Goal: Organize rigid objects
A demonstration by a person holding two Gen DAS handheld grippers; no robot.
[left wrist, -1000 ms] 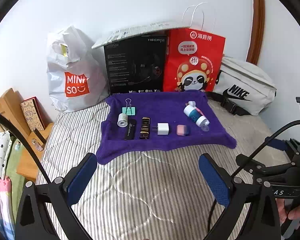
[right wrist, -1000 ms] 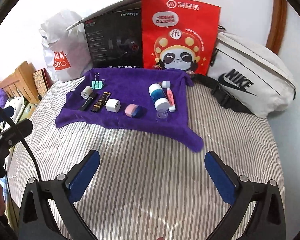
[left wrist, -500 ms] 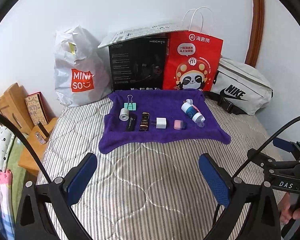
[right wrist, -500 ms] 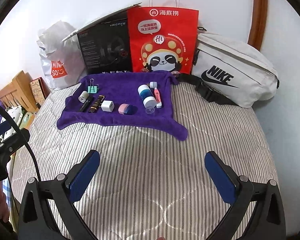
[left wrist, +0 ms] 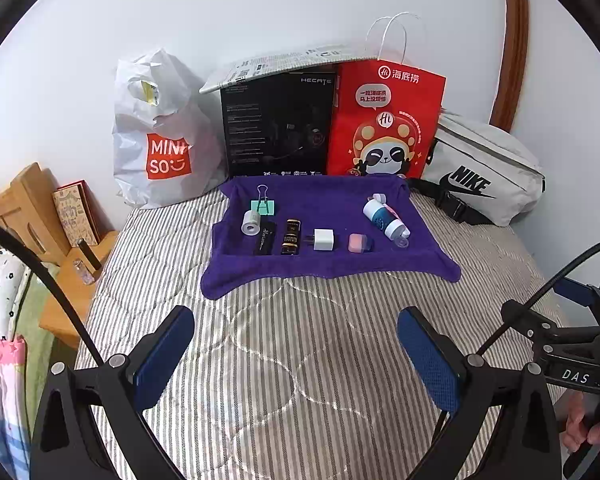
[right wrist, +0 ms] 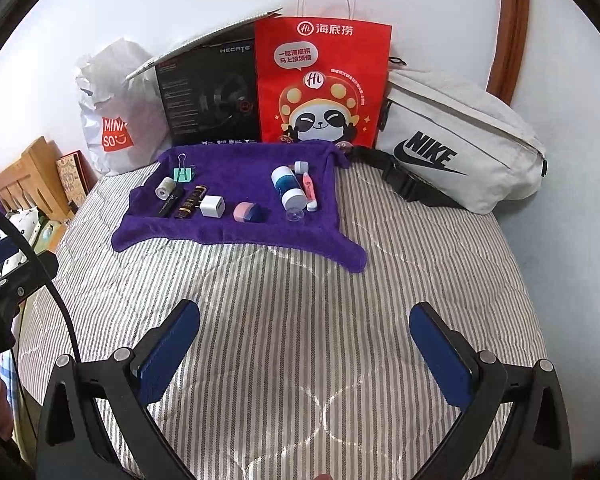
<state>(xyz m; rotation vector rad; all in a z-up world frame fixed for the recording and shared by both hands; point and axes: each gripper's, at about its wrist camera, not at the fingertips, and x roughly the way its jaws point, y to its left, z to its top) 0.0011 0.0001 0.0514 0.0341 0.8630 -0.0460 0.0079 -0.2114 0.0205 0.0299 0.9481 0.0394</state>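
Note:
A purple cloth (left wrist: 340, 264) (right wrist: 236, 236) lies on the striped bed. On it sit a green binder clip (left wrist: 263, 205), a white roll (left wrist: 251, 223), a black tube (left wrist: 265, 238), a dark gold tube (left wrist: 291, 237), a white charger plug (left wrist: 323, 239), a pink and blue eraser (left wrist: 360, 242), and a blue and white bottle (left wrist: 382, 218) with a clear cap (left wrist: 402, 243) beside it. A pink tube (right wrist: 309, 190) lies by the bottle. My left gripper (left wrist: 296, 354) and right gripper (right wrist: 304, 354) are both open and empty, above bare bed well short of the cloth.
Against the wall stand a white Miniso bag (left wrist: 158, 136), a black box (left wrist: 278, 120), a red panda bag (left wrist: 384, 120) and a white Nike bag (left wrist: 484, 172). A wooden bedside stand (left wrist: 28, 216) is at the left. The bed edge drops off left.
Both grippers have pulled back from the cloth and risen, so the objects look smaller and farther. Nothing on the cloth has moved. Both stay open.

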